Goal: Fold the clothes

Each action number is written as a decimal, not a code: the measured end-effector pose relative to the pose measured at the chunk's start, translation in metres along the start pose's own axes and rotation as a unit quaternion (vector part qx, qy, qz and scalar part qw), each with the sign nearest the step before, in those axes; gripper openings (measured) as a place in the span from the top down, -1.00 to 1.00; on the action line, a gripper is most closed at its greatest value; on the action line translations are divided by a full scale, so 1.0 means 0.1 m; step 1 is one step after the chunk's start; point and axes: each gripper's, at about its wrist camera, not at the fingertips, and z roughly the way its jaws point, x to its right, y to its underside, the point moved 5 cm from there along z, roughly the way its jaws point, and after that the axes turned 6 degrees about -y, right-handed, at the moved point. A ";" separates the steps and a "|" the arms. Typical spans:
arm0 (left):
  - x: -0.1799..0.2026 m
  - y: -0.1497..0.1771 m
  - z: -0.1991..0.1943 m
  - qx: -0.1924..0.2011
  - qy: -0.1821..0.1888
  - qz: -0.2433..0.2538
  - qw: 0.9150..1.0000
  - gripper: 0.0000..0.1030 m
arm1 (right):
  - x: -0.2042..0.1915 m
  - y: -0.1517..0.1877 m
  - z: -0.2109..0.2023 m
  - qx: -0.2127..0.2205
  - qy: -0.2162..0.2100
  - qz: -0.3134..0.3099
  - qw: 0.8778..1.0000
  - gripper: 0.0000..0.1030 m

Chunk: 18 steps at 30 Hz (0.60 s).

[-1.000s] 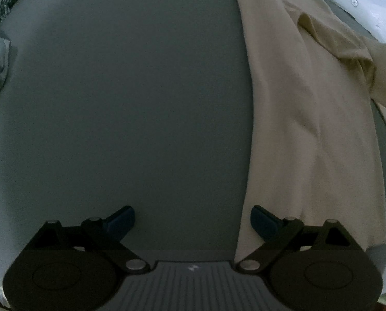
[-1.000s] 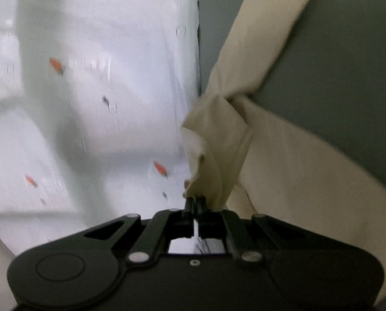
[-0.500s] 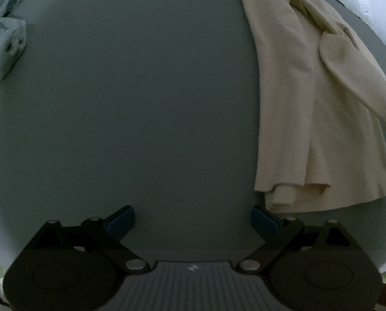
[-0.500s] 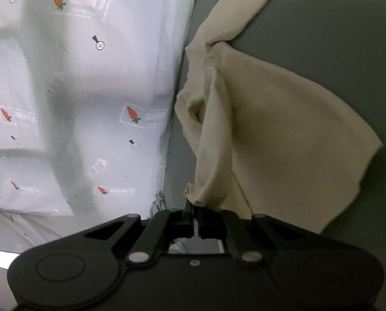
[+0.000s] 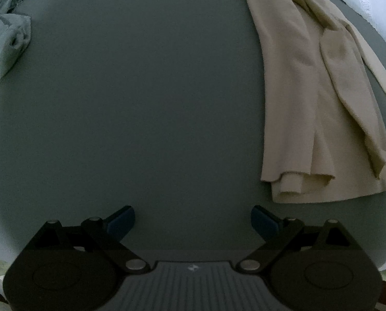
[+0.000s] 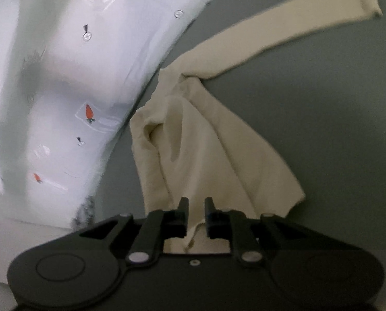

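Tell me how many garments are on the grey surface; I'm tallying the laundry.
2, perhaps more out of frame: a cream garment at the right, and a pale folded garment at the far left edge.

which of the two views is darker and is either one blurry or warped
Left wrist view: much darker and dim, with black fisheye corners and a bulging grey surface, though the cream garment is fairly sharp. Right wrist view: brighter, the white carrot-print sheet nearly washed out and smeared, the garment's sleeve soft-edged and curved by the lens; the right tool is crisper.

The right hand-held gripper [image 6: 195, 207] has just been opening over the cream garment [image 6: 206, 150].
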 end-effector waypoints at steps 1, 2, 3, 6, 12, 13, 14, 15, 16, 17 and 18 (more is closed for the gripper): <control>-0.02 -0.03 -0.02 0.004 -0.002 -0.003 1.000 -0.87 | -0.02 -0.02 0.03 -0.002 0.008 -0.013 1.000 0.65; -0.03 -0.07 -0.03 0.008 -0.003 -0.005 1.000 -0.87 | -0.05 -0.03 0.07 -0.004 0.016 -0.026 1.000 0.64; -0.06 -0.08 -0.06 0.012 -0.004 -0.008 1.000 -0.87 | -0.07 -0.04 0.12 -0.008 0.023 -0.036 0.999 0.64; -0.08 -0.22 -0.10 0.024 -0.004 -0.019 1.000 -0.87 | -0.10 -0.08 0.25 -0.016 0.037 -0.057 0.998 0.64; -0.07 -0.67 -0.11 0.043 -0.001 -0.029 0.999 -0.87 | -0.17 -0.34 0.54 -0.005 0.061 -0.083 0.995 0.52; -0.05 -0.77 -0.11 0.047 0.001 -0.027 0.999 -0.87 | -0.17 -0.41 0.59 -0.001 0.062 -0.084 0.995 0.51; -0.02 -0.88 -0.10 0.052 0.002 -0.023 0.998 -0.87 | -0.18 -0.49 0.66 0.003 0.063 -0.085 0.994 0.51; 0.02 -1.01 -0.10 0.057 0.003 -0.019 0.998 -0.87 | -0.19 -0.57 0.73 0.007 0.065 -0.087 0.994 0.51; 0.05 -1.13 -0.10 0.062 0.004 -0.015 0.998 -0.87 | -0.20 -0.67 0.81 0.010 0.065 -0.089 0.994 0.51; 0.09 -1.27 -0.10 0.068 0.005 -0.011 0.998 -0.87 | -0.21 -0.77 0.91 0.012 0.066 -0.091 0.994 0.51; 0.13 -1.42 -0.09 0.073 0.006 -0.007 0.997 -0.87 | -0.23 -0.86 1.00 0.012 0.067 -0.095 0.993 0.51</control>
